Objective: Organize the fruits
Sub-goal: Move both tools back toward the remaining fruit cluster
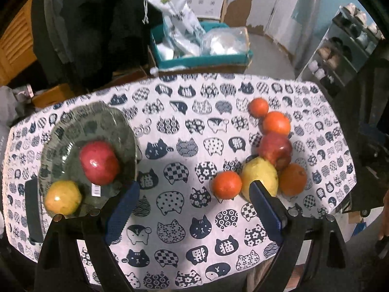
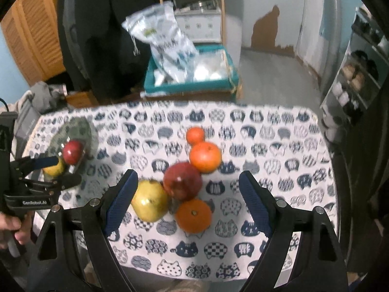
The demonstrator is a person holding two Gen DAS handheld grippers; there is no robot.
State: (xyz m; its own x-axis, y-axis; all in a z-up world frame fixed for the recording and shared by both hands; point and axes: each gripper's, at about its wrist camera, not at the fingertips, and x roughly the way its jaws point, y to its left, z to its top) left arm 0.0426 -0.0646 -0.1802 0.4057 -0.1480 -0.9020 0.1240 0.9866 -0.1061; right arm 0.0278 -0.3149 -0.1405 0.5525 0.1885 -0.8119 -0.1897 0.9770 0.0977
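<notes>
Fruit pile (image 2: 184,182) between open right jaws

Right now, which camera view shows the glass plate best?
The left wrist view: the glass plate is near and sharp, holding a red fruit and a yellow fruit. In the right wrist view the plate is far, small and blurred, partly behind the left gripper.
</notes>
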